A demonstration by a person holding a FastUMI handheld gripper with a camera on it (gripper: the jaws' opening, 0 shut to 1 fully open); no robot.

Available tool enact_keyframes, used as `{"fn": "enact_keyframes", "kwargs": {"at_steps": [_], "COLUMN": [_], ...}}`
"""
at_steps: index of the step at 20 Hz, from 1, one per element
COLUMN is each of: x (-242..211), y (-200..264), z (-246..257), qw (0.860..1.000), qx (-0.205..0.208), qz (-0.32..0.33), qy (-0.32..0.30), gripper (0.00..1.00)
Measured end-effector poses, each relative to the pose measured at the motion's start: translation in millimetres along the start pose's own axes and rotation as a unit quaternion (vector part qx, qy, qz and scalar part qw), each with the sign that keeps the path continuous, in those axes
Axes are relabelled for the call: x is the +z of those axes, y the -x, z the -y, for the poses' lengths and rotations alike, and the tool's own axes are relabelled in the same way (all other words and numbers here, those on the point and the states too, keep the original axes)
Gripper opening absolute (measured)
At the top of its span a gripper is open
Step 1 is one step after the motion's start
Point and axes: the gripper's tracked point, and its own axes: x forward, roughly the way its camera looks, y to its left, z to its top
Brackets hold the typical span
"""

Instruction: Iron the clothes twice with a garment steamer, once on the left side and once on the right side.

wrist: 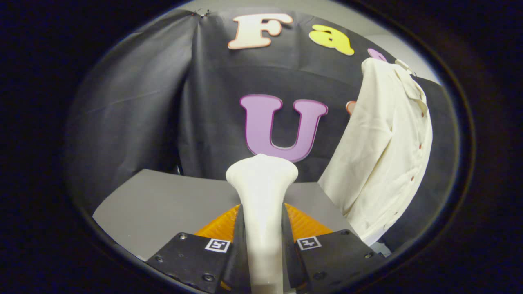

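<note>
My gripper [262, 228] is shut on the white garment steamer [261, 179]; both fingers press on its slim handle, and its wide head points forward past the fingertips. A cream button-up shirt [384, 151] hangs against the booth wall to the right of the steamer head, its collar at the top and its button row running down its right side. The steamer head is apart from the shirt, well to its left and nearer to me.
A grey tabletop [163, 204] lies below and ahead of the fingers, reaching to the black cloth wall [135, 102]. The shirt's hem hangs down to the table at the right.
</note>
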Motion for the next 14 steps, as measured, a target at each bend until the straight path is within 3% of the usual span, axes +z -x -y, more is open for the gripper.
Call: {"fn": "enact_keyframes", "kwargs": {"at_steps": [5,14], "x": [44,88], "y": [59,144], "z": [10,98], "qw": [0.992,0.977], "qx": [0.021,-0.011], "qz": [0.126,0.213], "qy": [-0.012,-0.023], "gripper": [0.45,0.44]}}
